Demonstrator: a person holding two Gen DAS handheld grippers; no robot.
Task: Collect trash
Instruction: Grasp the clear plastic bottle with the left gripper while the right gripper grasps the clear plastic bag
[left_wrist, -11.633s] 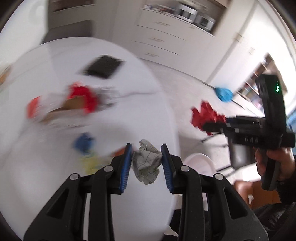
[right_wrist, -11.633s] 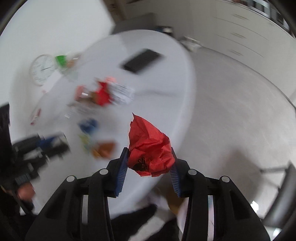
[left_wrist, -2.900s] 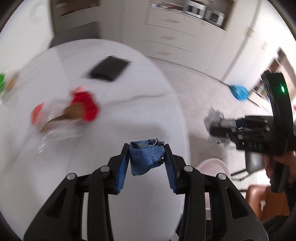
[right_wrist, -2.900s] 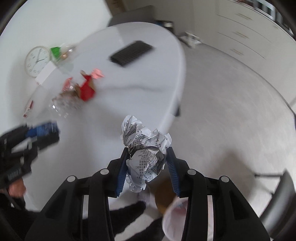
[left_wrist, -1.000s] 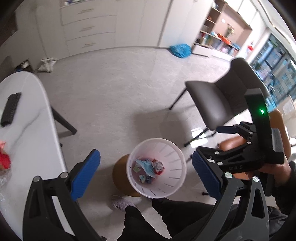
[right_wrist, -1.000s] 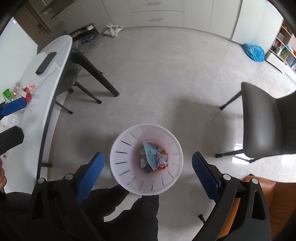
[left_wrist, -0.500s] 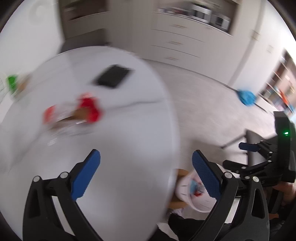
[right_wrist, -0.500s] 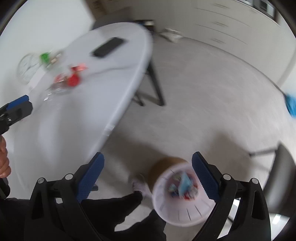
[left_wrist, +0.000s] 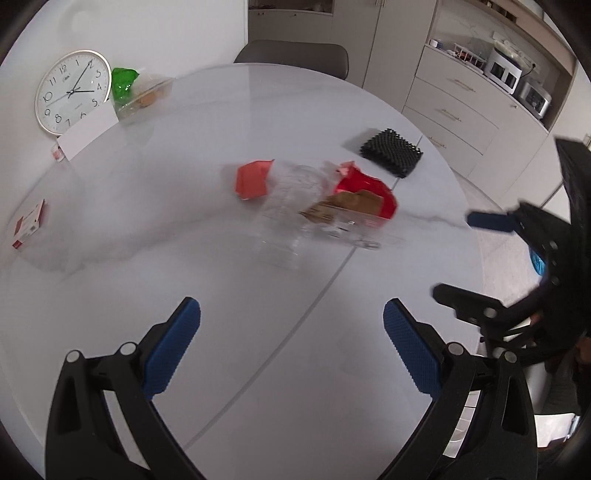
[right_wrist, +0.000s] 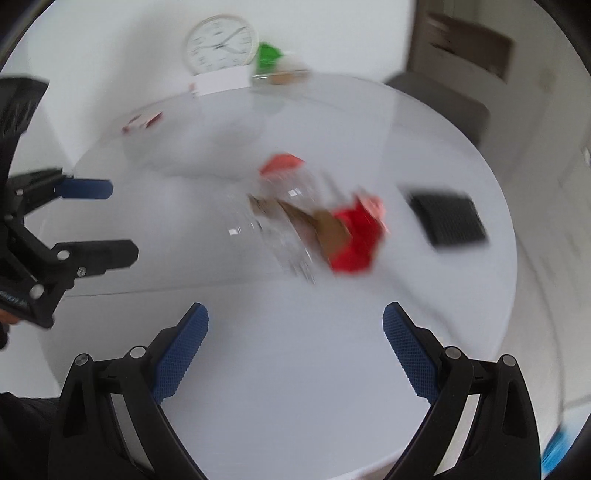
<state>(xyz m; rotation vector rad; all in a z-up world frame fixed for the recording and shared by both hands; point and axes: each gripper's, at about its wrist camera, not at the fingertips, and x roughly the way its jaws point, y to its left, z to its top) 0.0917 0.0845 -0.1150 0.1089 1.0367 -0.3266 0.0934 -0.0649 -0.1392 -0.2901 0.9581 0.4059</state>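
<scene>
A heap of trash lies mid-table: a clear crumpled plastic wrapper (left_wrist: 295, 206), a red wrapper (left_wrist: 369, 188) with brown cardboard (left_wrist: 347, 205) in it, and a small orange-red piece (left_wrist: 253, 179). It also shows, blurred, in the right wrist view (right_wrist: 321, 229). My left gripper (left_wrist: 291, 350) is open and empty over the white table (left_wrist: 147, 258), short of the heap. My right gripper (right_wrist: 295, 347) is open and empty too, also short of the heap. The right gripper shows at the right in the left wrist view (left_wrist: 491, 251). The left gripper shows at the left in the right wrist view (right_wrist: 92, 221).
A black mesh pad (left_wrist: 391, 151) lies at the table's far right. A wall clock (left_wrist: 72, 92), a white card, a green-topped bag (left_wrist: 138, 92) and a small red-white box (left_wrist: 29, 223) sit along the far left. A chair (left_wrist: 291, 55) stands behind the table.
Both grippers dropped their trash into the white bin, then swung back from the bin to the table. Both are open and empty and now face the remaining heap.
</scene>
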